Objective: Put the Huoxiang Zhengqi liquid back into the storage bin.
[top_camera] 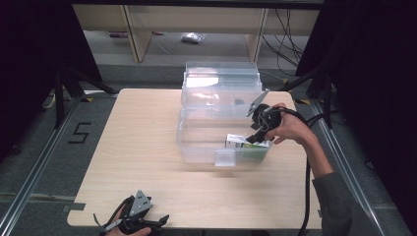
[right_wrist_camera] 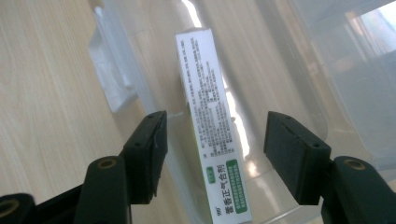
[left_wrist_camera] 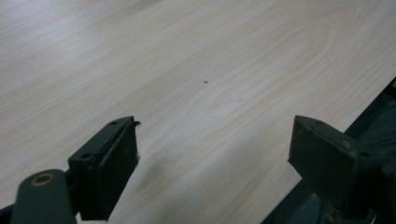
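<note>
Right gripper (top_camera: 255, 139) is what I'm watching first: its black jaws hang over the near right corner of the clear plastic storage bin (top_camera: 196, 142), partly open, with a gap on each side of the box below them and neither pad touching it. I hold nothing in that claw. In the right gripper view (right_wrist_camera: 212, 149) the white rectangular cardboard medicine box with green label and printed text (right_wrist_camera: 205, 121) lies on the bin floor between the jaws, running from about six o'clock up toward twelve, a little nearer the left jaw than the right.

Going from largest down: the pale wood-grain table (top_camera: 137, 147) carries everything. The clear bin sits on its far half toward one o'clock of the table's middle, its lid (top_camera: 221, 81) standing open at the back. In the high view the medicine box (top_camera: 241, 141) rests inside the bin at its four o'clock corner, against the near wall, just under the right claw's tips.

At the table's near edge, around seven o'clock, my left gripper (top_camera: 147, 223) rests low, well apart from the bin. In the left gripper view (left_wrist_camera: 210, 154) its jaws stand wide over bare tabletop, nothing between them.
</note>
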{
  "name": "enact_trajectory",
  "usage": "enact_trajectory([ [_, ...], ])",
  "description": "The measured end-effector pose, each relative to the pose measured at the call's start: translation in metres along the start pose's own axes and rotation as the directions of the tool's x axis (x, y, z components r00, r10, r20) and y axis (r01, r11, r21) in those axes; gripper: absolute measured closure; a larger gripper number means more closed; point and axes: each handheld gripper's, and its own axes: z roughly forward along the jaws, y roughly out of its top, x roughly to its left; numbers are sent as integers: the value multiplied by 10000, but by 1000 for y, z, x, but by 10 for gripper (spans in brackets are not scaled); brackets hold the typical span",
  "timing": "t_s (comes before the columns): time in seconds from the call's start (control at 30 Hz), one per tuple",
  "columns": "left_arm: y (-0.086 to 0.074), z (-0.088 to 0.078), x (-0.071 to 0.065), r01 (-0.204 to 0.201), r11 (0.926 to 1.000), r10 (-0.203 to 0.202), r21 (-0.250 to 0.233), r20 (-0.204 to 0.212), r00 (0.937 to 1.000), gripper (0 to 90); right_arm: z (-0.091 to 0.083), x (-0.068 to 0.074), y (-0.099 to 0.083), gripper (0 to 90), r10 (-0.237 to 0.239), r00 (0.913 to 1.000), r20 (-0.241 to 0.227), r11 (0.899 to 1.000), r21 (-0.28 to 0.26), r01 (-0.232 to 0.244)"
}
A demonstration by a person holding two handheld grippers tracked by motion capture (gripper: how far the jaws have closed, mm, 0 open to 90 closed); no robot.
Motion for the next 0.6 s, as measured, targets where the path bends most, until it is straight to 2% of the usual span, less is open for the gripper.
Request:
enact_trajectory([
  [0.13,0,0,0,-10,10000,10,6,-24,10000,151,-2,2,-1,356,284,9996,-5,9986,-454,-284],
  [0.17,0,0,0,-22,10000,22,7,-7,10000,151,-2,4,-1,345,537,9986,-9,9974,-490,-537],
  [0.23,0,0,0,24,10000,-24,54,-46,10000,151,-2,5,-2,329,518,9986,51,9971,-568,-514],
  [0.33,0,0,0,1,10000,-1,37,-12,10000,151,-4,8,-4,318,769,9968,203,9944,-740,-752],
  [0.37,0,0,1,-134,9999,134,79,-1,9999,150,-4,10,-4,316,886,9959,168,9934,-752,-871],
  [0.4,0,0,0,-10,10000,10,51,46,10000,151,-4,10,-5,315,831,9964,177,9934,-802,-814],
  [0.47,0,0,0,-7,10000,8,55,-43,10000,151,-5,12,-6,310,886,9959,170,9913,-992,-865],
  [0.6,0,0,0,5,10000,-5,33,-13,10000,150,-7,18,-7,291,1197,9924,292,9857,-1230,-1152],
])
